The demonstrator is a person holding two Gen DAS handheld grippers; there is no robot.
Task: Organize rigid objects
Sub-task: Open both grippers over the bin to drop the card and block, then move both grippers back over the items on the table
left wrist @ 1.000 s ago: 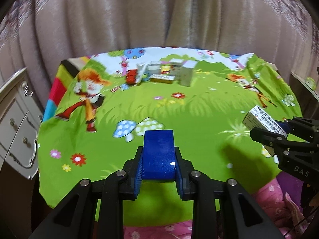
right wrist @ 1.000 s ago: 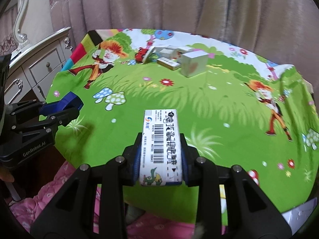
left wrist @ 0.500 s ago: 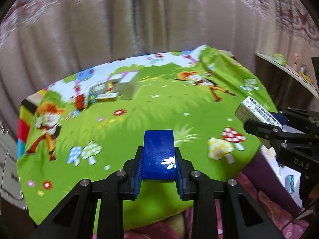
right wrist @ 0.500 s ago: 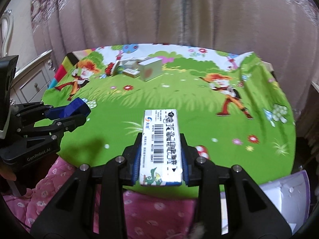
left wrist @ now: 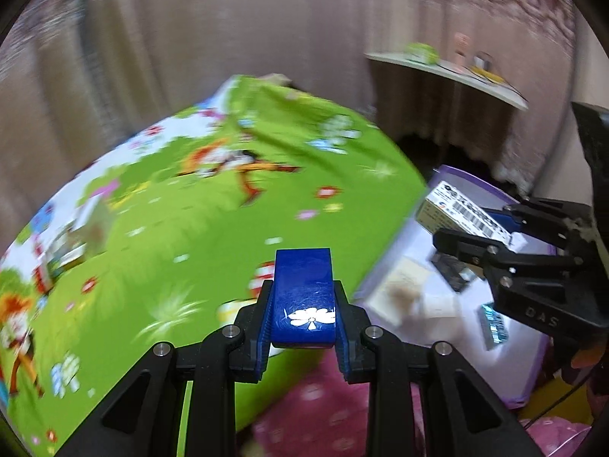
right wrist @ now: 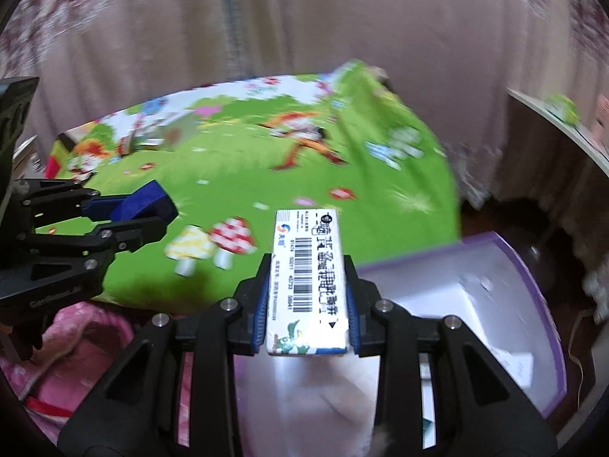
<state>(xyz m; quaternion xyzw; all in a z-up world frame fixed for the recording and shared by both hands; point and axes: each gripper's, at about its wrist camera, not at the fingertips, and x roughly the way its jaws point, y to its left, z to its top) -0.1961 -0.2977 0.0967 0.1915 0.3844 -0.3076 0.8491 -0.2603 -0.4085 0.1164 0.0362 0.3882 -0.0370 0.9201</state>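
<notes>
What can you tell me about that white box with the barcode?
The white box is a small, narrow carton, seemingly cardboard, printed with a black barcode, Chinese characters and a green cartoon figure at its near end. The right gripper clamps its long sides, holding it in the air above the purple-rimmed bin beside the table.

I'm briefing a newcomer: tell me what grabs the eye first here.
A blue block clamped in the left hand-held gripper and a white barcoded box clamped in the right hand-held gripper. Behind them spreads a bright green cartoon tablecloth; a purple-rimmed bin sits beside it.
</notes>
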